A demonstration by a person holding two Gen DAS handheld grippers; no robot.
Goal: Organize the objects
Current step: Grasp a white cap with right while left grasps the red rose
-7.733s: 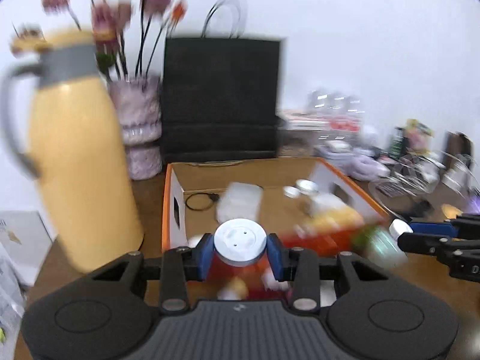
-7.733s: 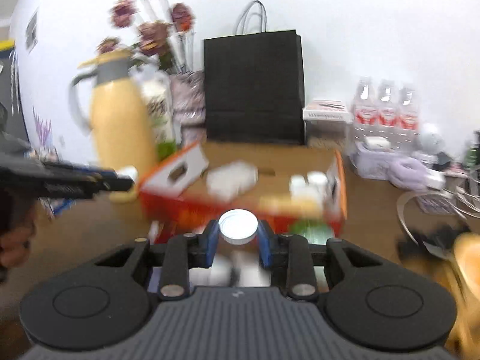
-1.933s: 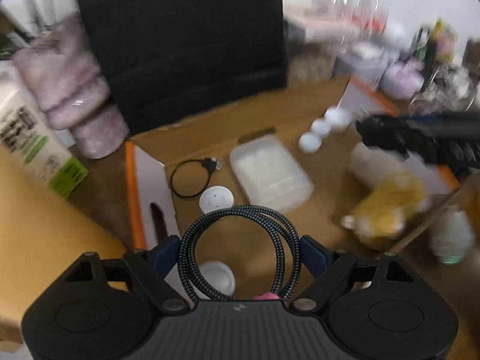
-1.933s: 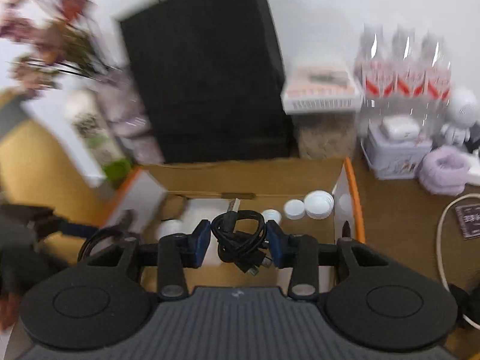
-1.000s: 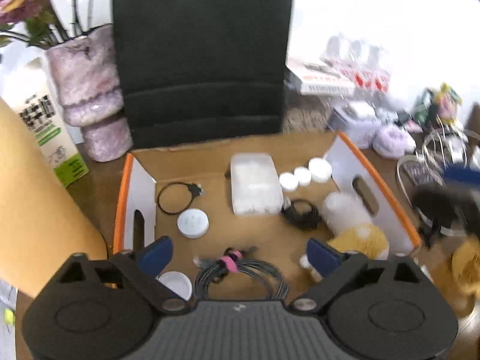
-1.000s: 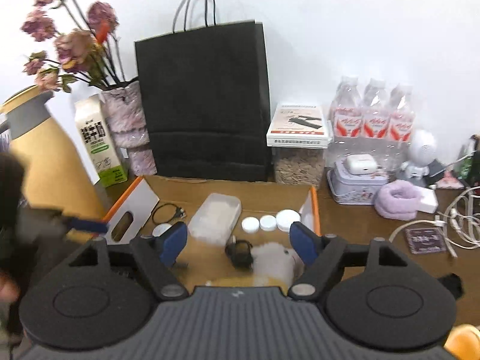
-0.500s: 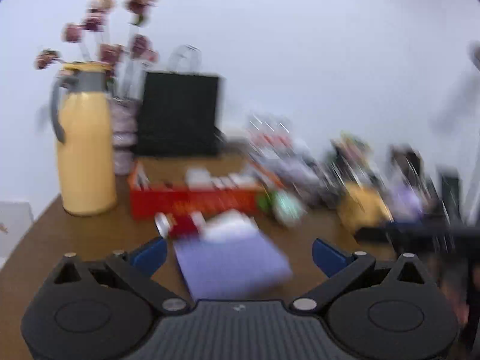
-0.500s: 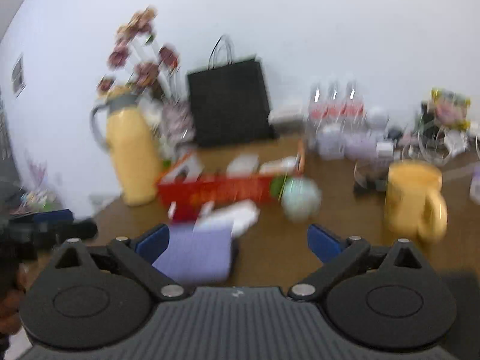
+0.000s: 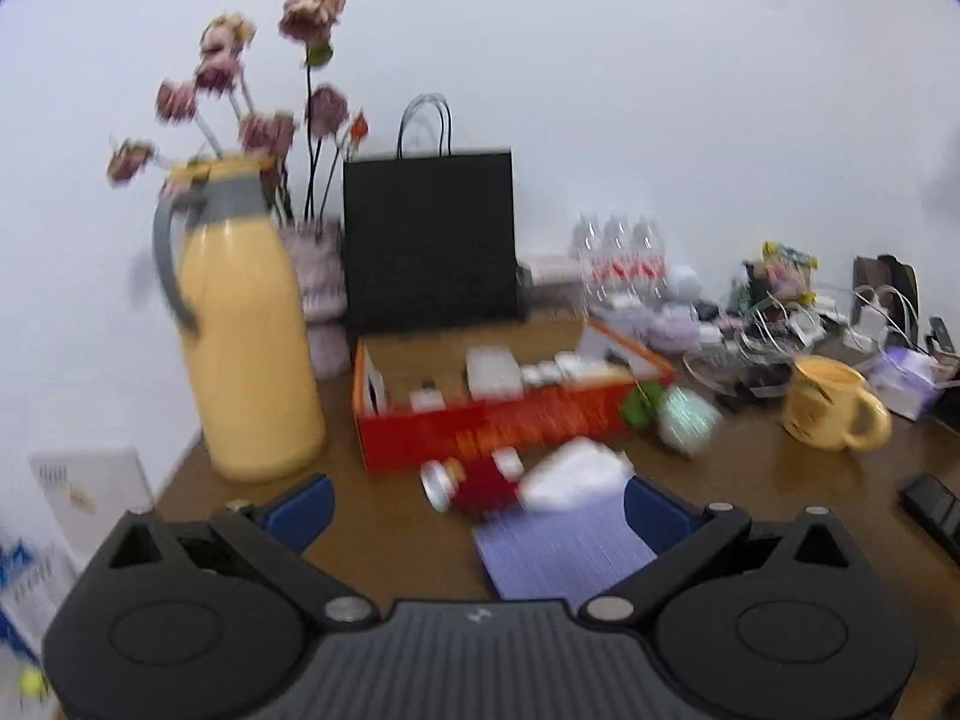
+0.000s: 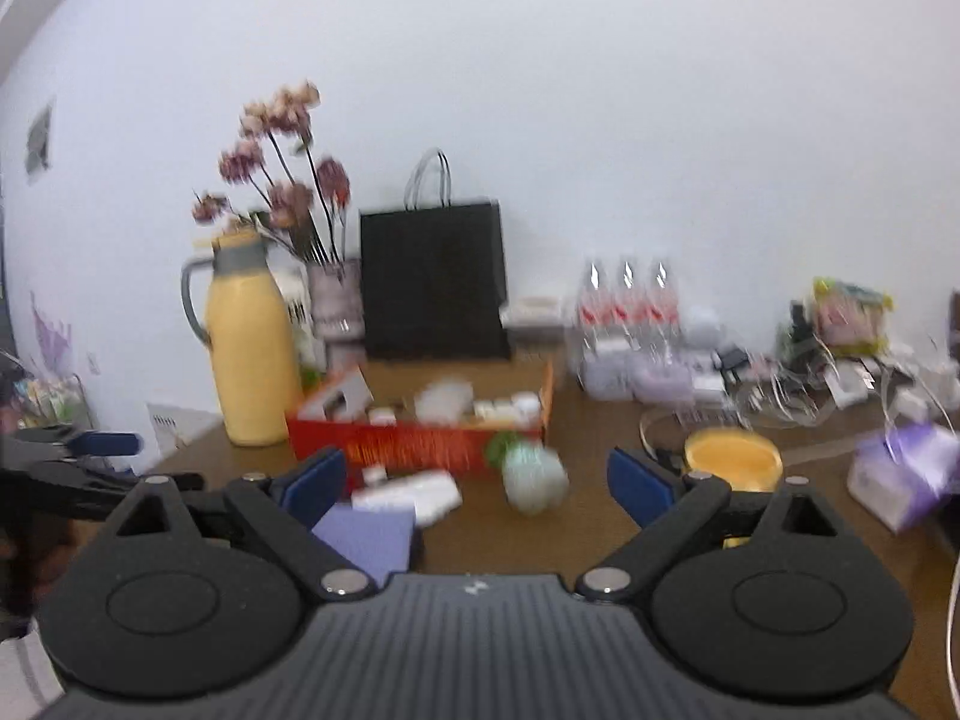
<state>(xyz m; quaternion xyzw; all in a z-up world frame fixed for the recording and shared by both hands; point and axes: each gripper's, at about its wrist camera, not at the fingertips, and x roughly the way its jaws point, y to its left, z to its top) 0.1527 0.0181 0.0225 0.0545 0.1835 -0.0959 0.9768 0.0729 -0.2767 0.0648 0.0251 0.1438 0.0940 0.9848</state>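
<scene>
Both grippers hang above the tabletop [image 9: 390,516] with jaws spread wide and nothing between them. Ahead of the left gripper [image 9: 477,501] lie a purple pad [image 9: 564,546], a white packet [image 9: 573,480] and a red bottle [image 9: 471,483], just short of the orange box [image 9: 510,420]. Ahead of the right gripper [image 10: 477,480], bare wood separates a green ball [image 10: 534,477] from the yellow mug [image 10: 732,459]

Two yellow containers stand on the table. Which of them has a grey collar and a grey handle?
The tall yellow jug, left of the red box. The yellow mug on the right is short, open-topped and yellow all over.
</scene>
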